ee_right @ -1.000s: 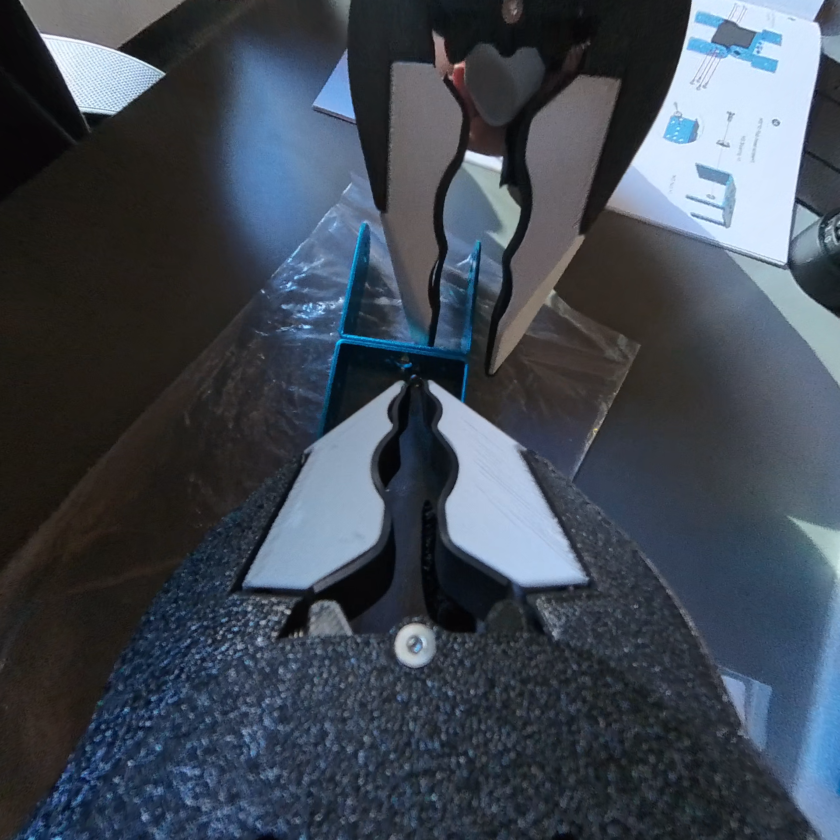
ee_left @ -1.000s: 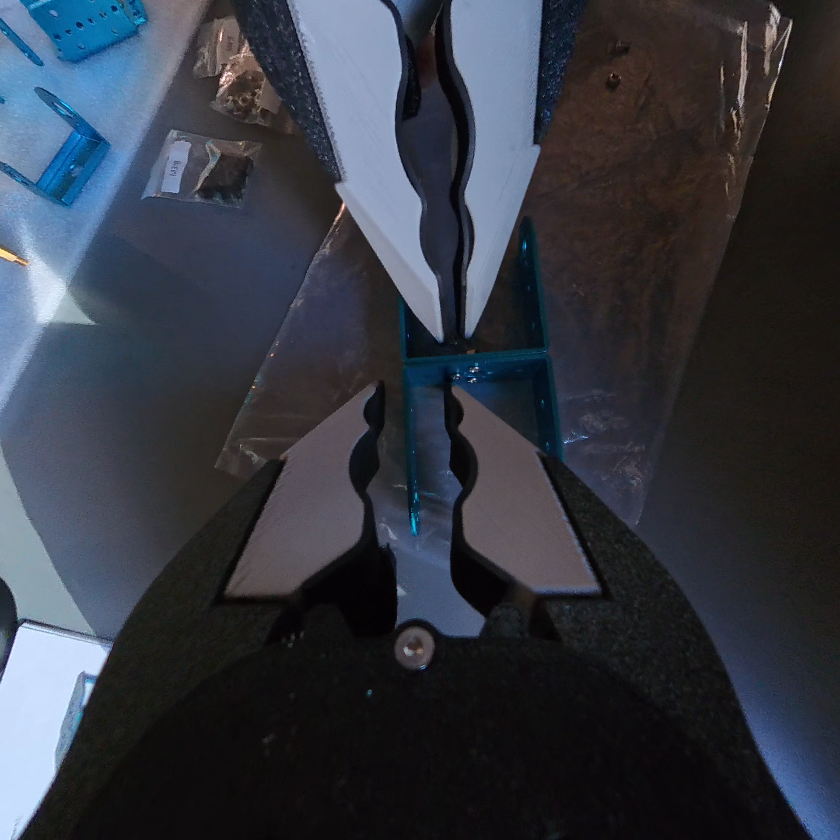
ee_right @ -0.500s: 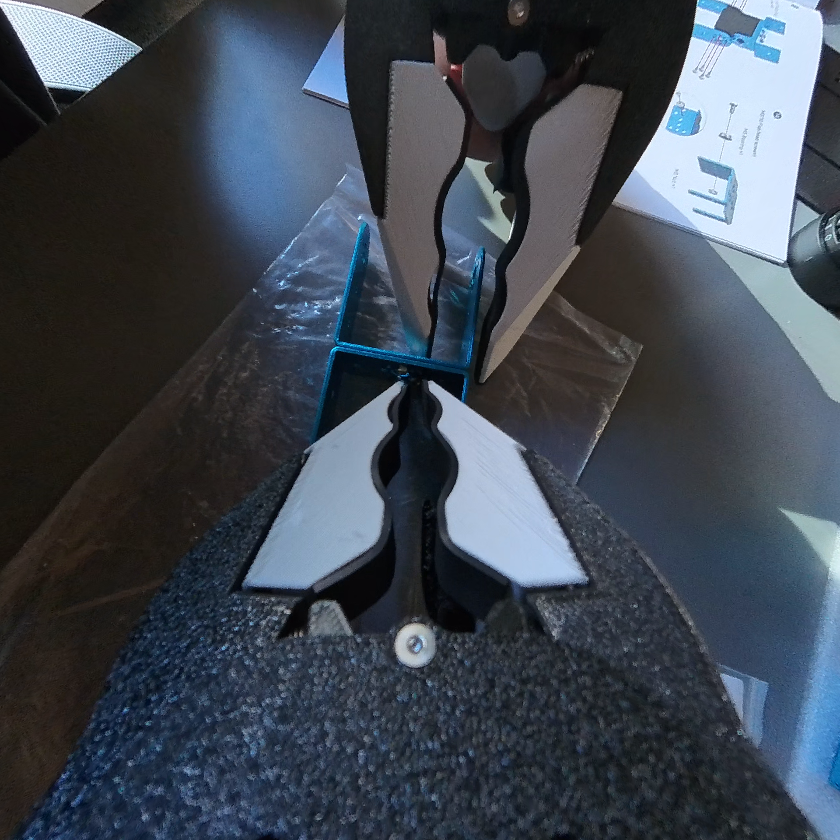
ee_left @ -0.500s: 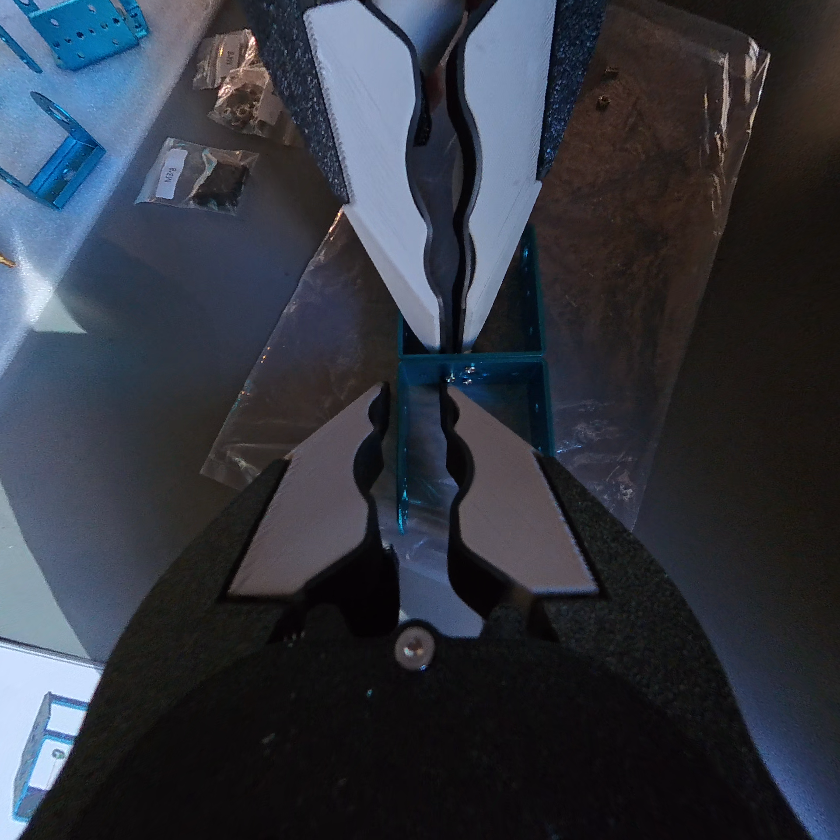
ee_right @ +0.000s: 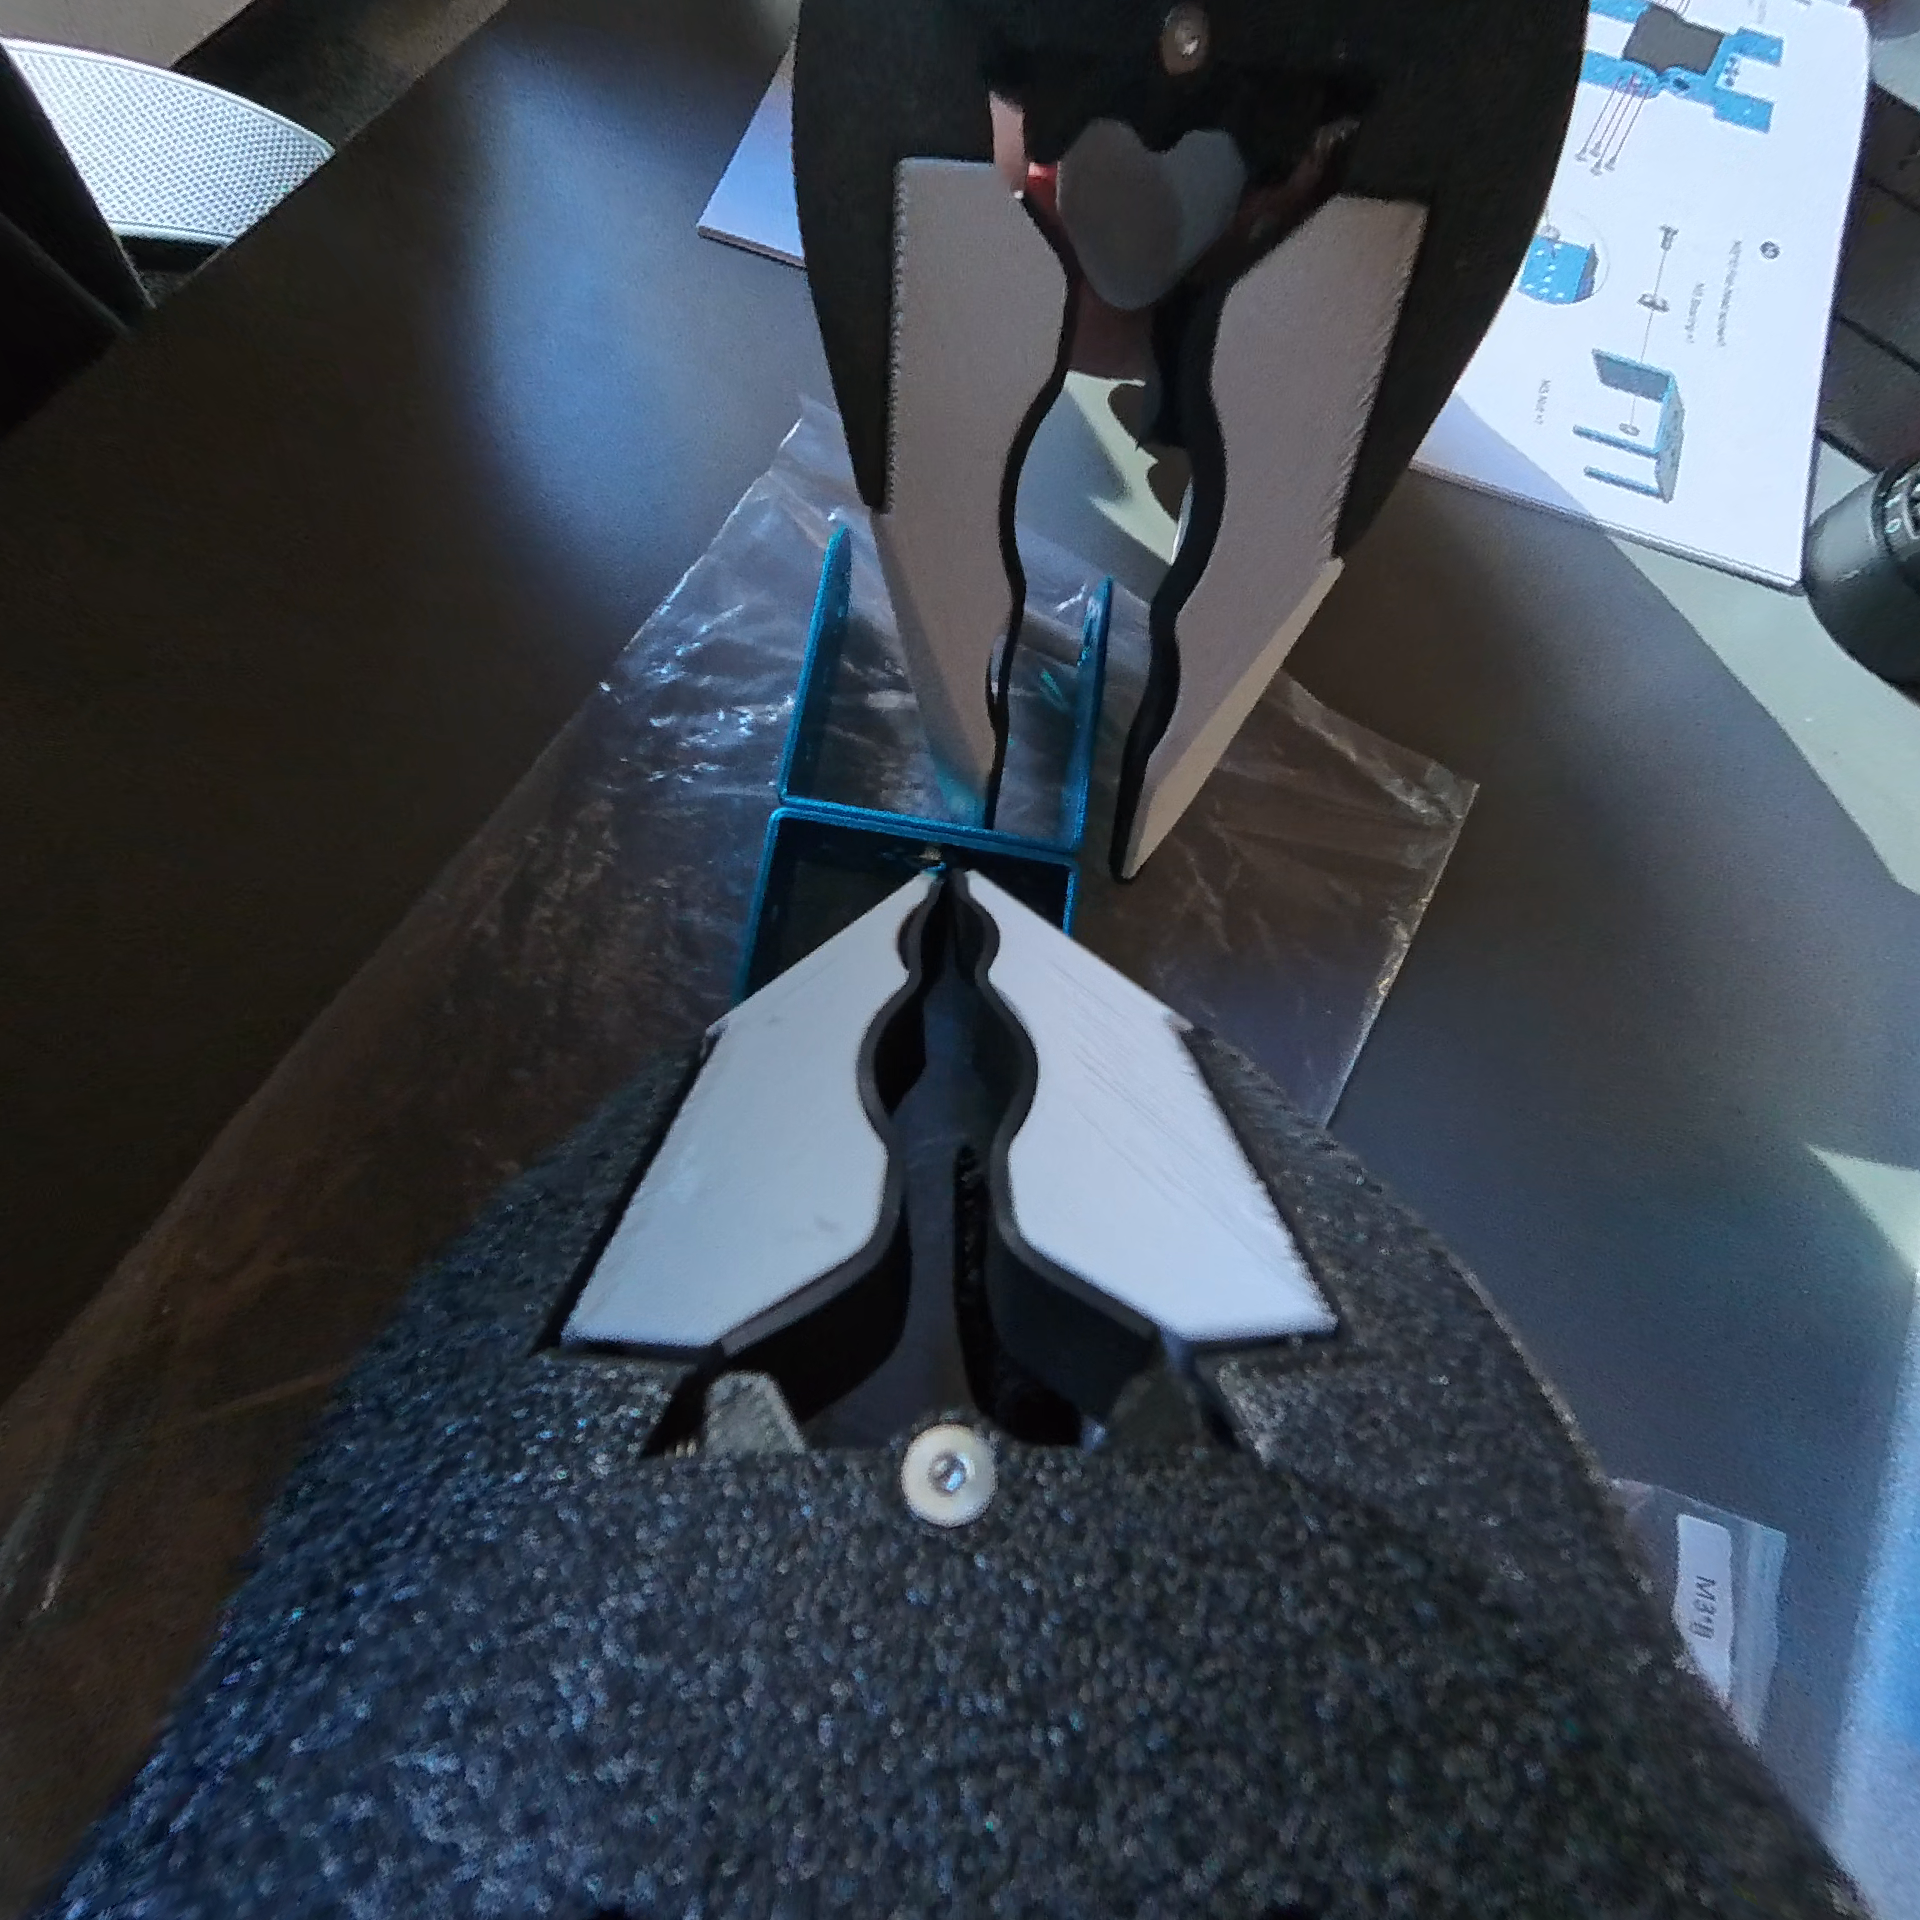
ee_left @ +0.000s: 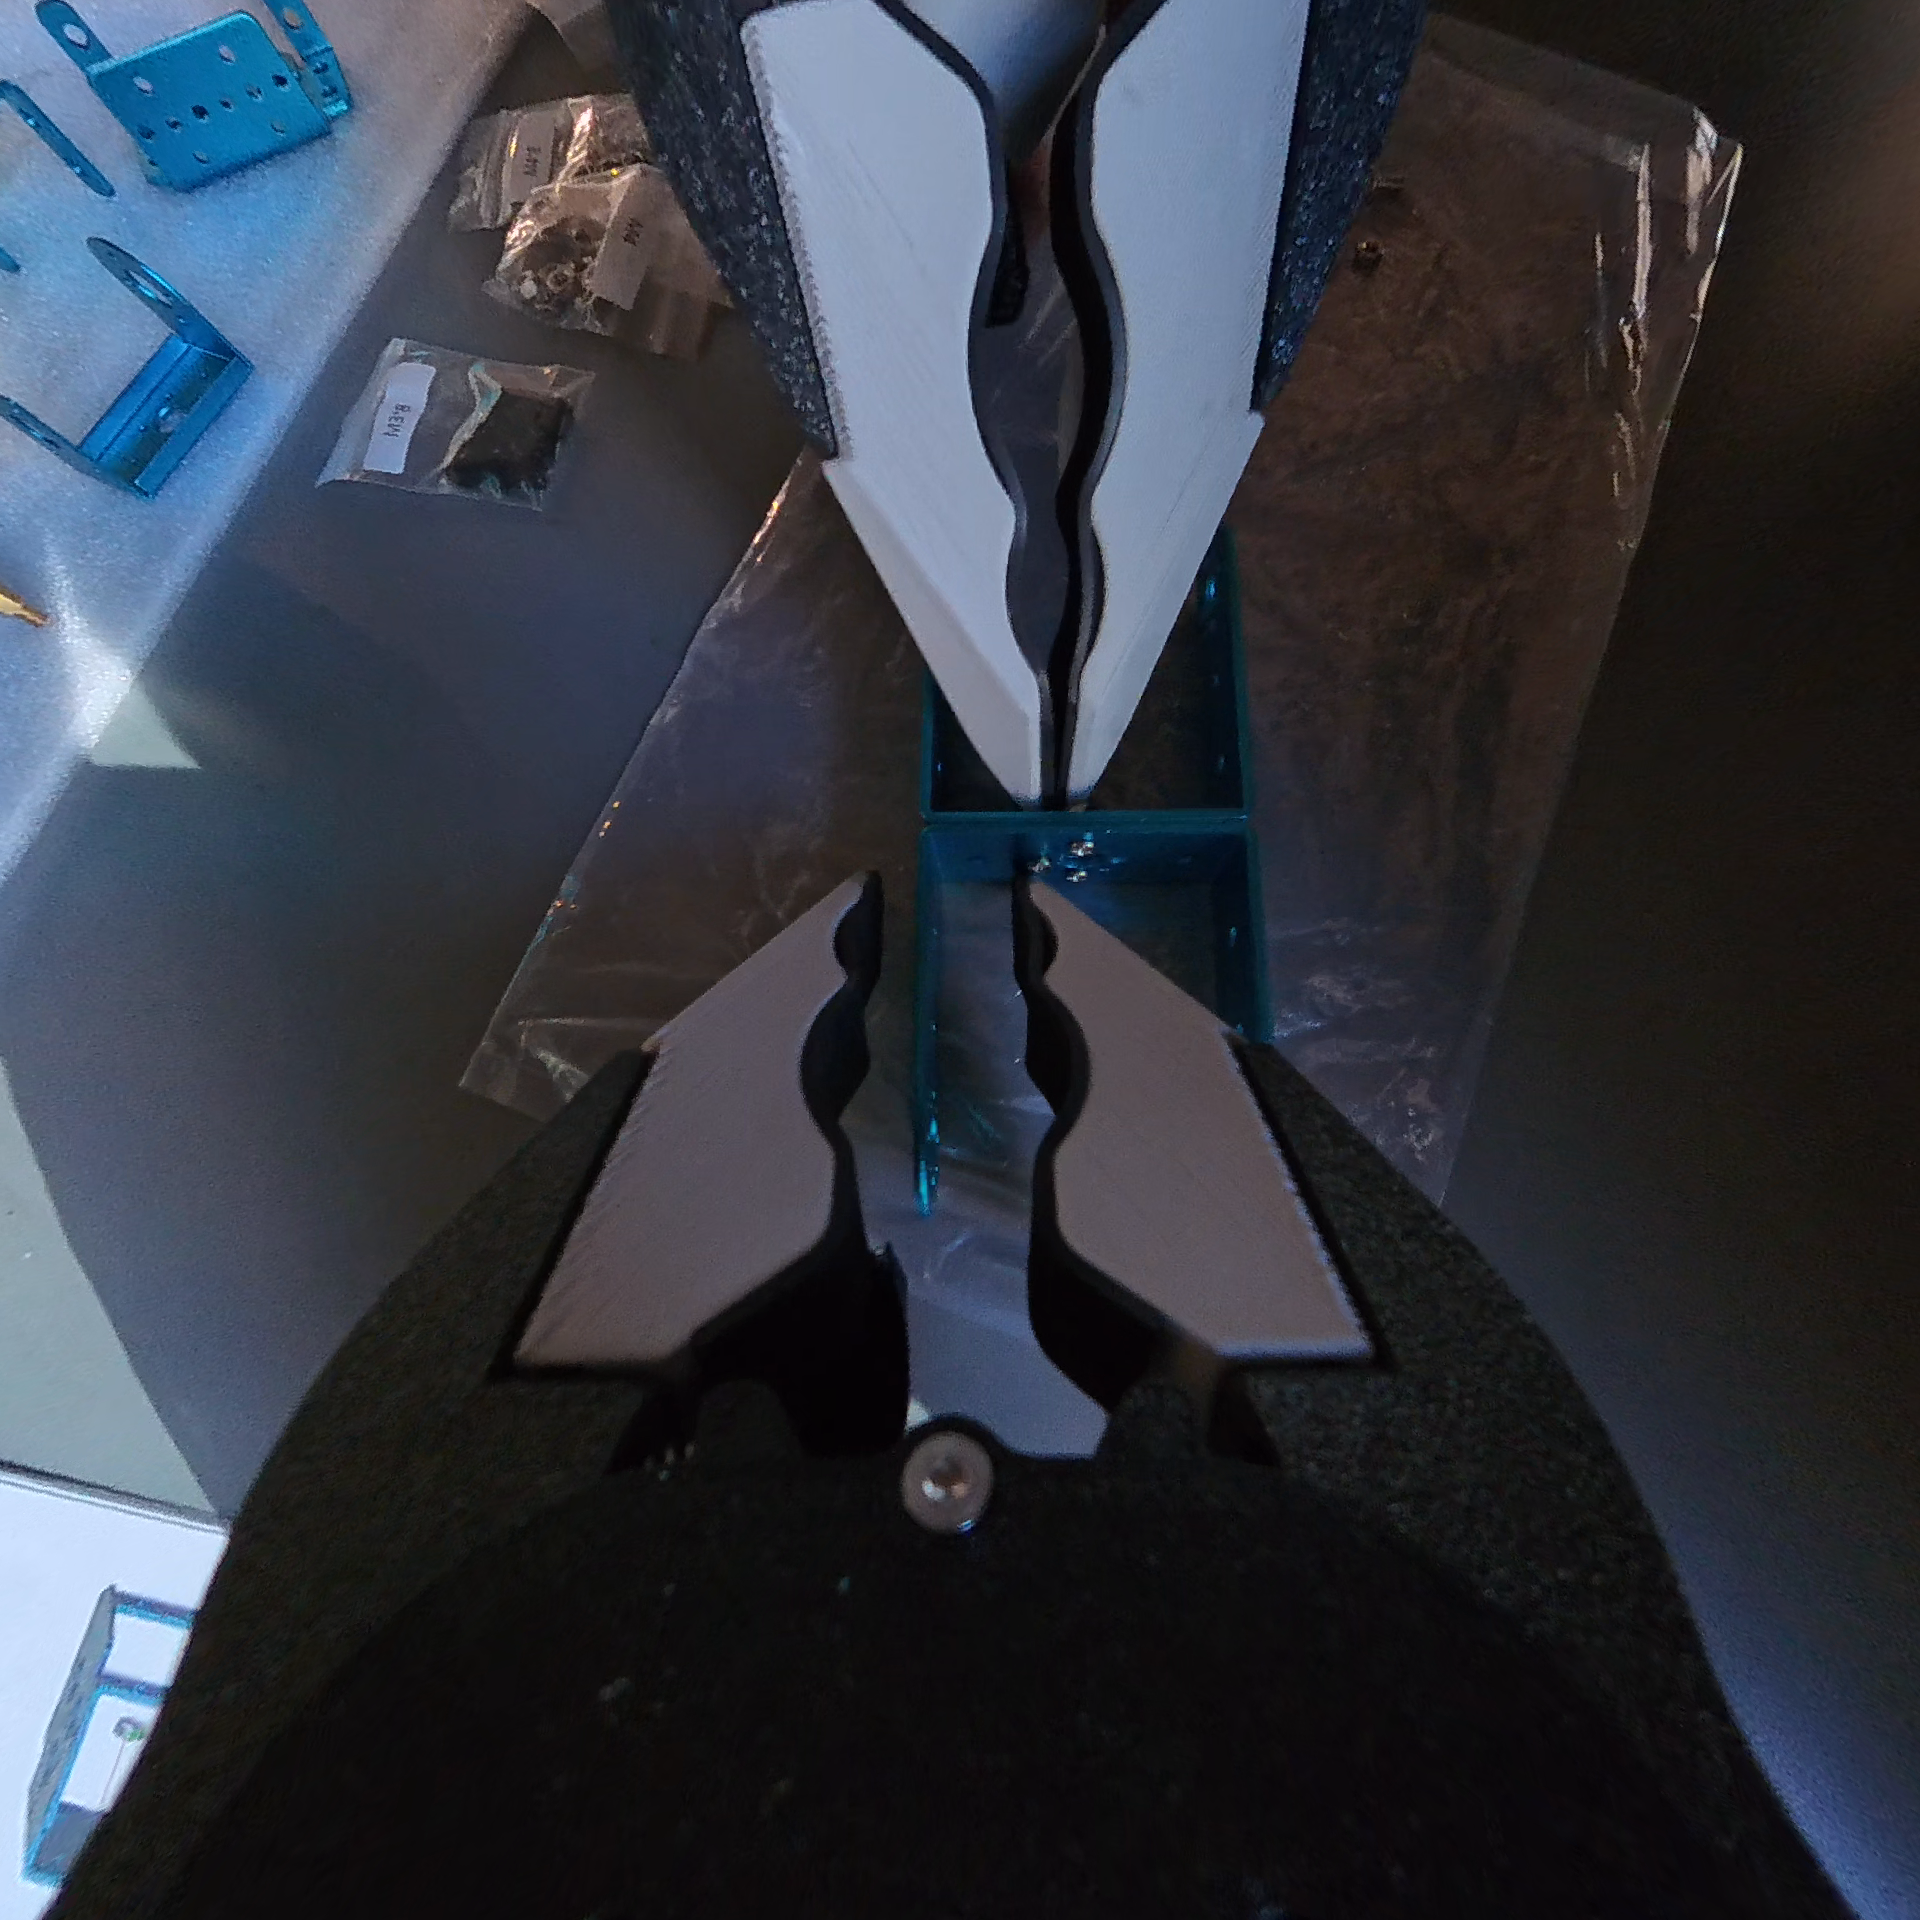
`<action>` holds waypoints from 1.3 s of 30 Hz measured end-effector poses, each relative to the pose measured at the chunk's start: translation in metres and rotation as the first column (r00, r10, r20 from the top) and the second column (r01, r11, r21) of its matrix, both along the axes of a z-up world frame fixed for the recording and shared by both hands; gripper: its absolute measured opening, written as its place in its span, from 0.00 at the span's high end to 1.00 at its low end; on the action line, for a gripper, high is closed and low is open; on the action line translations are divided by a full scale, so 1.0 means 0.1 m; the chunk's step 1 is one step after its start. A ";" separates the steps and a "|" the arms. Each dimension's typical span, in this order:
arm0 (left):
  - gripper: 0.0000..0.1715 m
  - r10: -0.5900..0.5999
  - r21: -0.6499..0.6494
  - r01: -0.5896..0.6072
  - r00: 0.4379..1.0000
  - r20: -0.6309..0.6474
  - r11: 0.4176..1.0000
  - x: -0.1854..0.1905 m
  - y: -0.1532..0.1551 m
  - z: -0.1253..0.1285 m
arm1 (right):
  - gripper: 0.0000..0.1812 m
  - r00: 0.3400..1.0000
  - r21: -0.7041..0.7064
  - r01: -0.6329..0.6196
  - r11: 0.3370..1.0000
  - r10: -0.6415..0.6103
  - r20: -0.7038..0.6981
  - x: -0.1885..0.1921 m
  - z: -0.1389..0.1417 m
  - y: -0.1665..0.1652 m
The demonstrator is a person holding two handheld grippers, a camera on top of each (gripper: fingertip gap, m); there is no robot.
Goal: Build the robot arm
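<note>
A blue metal bracket [ee_left: 1143, 831], shaped like two U pieces back to back, stands on a clear plastic bag [ee_left: 1455, 520] on a dark table. My left gripper [ee_left: 945, 883] is open and straddles one side wall of the bracket without clamping it. My right gripper [ee_right: 943, 878] faces it from the other side. It is shut on a thin black tool, whose tip is at the small screws on the bracket's [ee_right: 821, 665] cross wall. The right gripper [ee_left: 1055, 800] and the left gripper [ee_right: 1055, 842] each show in the other's view.
Loose blue brackets [ee_left: 208, 104] lie on a light sheet at far left, with small bags of hardware [ee_left: 457, 426] beside them. A printed instruction sheet [ee_right: 1621, 260] lies behind the left gripper. A black round object [ee_right: 1881, 540] is at the right edge. The grippers are tip to tip, or close to it.
Both grippers stay at the bracket with their jaws unchanged. The views have shifted slightly, and the two grippers look a little closer to each other.
</note>
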State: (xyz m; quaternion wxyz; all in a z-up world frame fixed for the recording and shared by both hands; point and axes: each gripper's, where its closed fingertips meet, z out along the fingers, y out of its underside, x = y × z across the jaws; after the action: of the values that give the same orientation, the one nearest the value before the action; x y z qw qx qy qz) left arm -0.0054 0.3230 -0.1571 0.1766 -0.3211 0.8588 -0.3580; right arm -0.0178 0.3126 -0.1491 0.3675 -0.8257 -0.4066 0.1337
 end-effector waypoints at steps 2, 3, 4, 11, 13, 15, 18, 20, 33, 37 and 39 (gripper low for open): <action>0.86 -0.003 0.002 0.003 1.000 0.001 1.000 0.00 -0.01 0.00 | 1.00 1.000 -0.010 -0.003 1.000 0.003 -0.006 0.00 0.00 -0.01; 0.86 -0.005 0.004 0.005 1.000 0.003 1.000 0.00 -0.02 0.00 | 1.00 1.000 -0.011 -0.001 1.000 0.001 -0.007 0.00 0.00 -0.01; 0.86 -0.006 0.006 0.006 1.000 0.005 1.000 0.00 -0.02 0.00 | 1.00 1.000 -0.013 0.000 1.000 0.000 -0.004 0.01 -0.01 -0.01; 0.87 -0.011 0.007 0.011 1.000 -0.009 1.000 -0.01 -0.04 -0.02 | 0.95 0.999 -0.078 0.022 0.997 -0.020 0.034 0.13 -0.02 -0.15; 0.89 -0.019 0.001 0.019 1.000 -0.017 1.000 -0.02 -0.05 -0.02 | 0.93 1.000 -0.101 0.008 0.995 -0.008 0.000 0.08 -0.03 -0.18; 0.91 -0.023 -0.006 0.023 0.999 -0.027 1.000 -0.02 -0.05 -0.03 | 0.94 1.000 -0.089 0.000 0.996 -0.003 -0.026 0.04 -0.02 -0.15; 0.92 -0.019 -0.006 0.019 1.000 -0.024 1.000 -0.02 -0.05 -0.02 | 0.94 1.000 -0.107 0.001 0.994 0.002 0.025 0.05 -0.10 -0.13; 0.93 -0.019 -0.006 0.019 0.999 -0.027 1.000 -0.03 -0.05 -0.02 | 0.94 1.000 -0.110 -0.014 0.994 0.015 0.015 -0.01 -0.11 -0.13; 0.99 0.010 0.033 -0.009 1.000 -0.016 0.999 -0.13 0.07 -0.03 | 0.98 0.997 -0.110 -0.043 0.993 0.050 0.057 -0.10 -0.12 -0.08; 0.99 0.006 0.031 -0.006 1.000 -0.019 1.000 -0.13 0.06 -0.03 | 0.98 0.998 -0.156 -0.044 0.987 0.049 0.029 -0.07 -0.12 -0.12; 0.99 0.008 0.034 -0.007 1.000 -0.018 0.999 -0.13 0.06 -0.03 | 0.98 0.999 -0.138 -0.032 0.990 0.035 0.019 0.00 -0.12 -0.13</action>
State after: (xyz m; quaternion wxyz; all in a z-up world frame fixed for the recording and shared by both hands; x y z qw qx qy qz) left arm -0.0189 0.3292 -0.1605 0.1753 -0.3246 0.8651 -0.3399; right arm -0.0183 0.2995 -0.1608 0.3029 -0.8435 -0.4141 0.1590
